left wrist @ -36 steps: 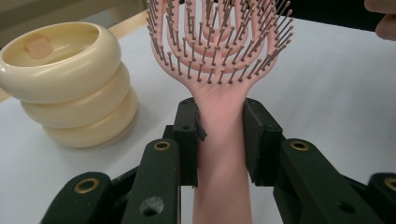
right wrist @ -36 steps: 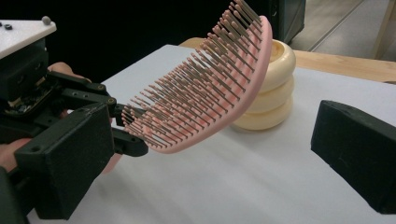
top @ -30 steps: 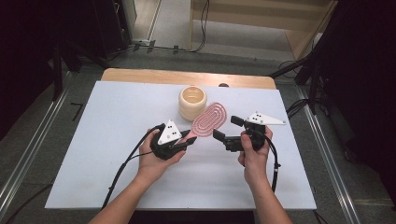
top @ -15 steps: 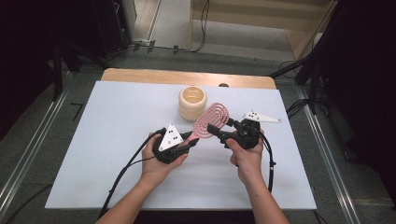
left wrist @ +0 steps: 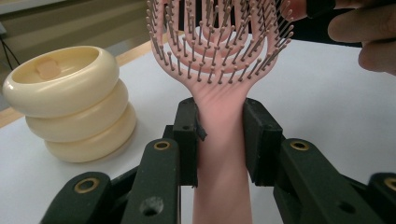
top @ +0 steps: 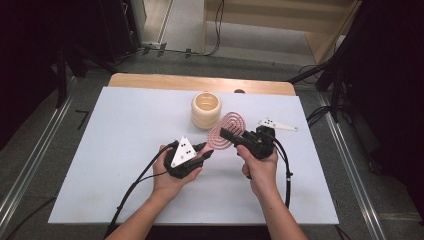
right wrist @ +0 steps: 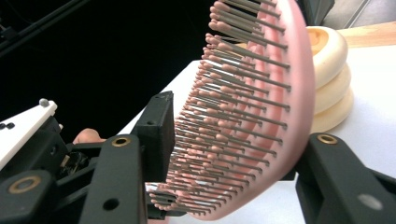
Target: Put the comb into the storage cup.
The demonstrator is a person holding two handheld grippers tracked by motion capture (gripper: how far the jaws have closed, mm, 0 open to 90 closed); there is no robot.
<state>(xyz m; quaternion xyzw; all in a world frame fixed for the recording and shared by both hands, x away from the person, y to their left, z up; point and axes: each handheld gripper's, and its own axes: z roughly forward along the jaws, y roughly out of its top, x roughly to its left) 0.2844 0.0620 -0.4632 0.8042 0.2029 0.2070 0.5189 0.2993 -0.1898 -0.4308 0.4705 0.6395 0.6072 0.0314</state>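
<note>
Hairbrush (left wrist: pixel 219 56): pink, handle clenched in left gripper (left wrist: pixel 219 135) jaws.
Right gripper (right wrist: pixel 233 154): jaws just closing around brush head, bristles touching one pad.

Left gripper (top: pixel 202 150): black body, wearing a grey three-cornered plate with black dots; black cable trailing. Right gripper (top: pixel 231 136): matching black body, plate and cable. Jaws showing brass-ringed screw holes and square black pads. Forearms showing bare, no sleeves.

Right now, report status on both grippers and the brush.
Left gripper shut on pink hairbrush handle. Right gripper jaws just closing around brush head, bristles at one jaw. Cream ribbed pot stands close behind.
</note>
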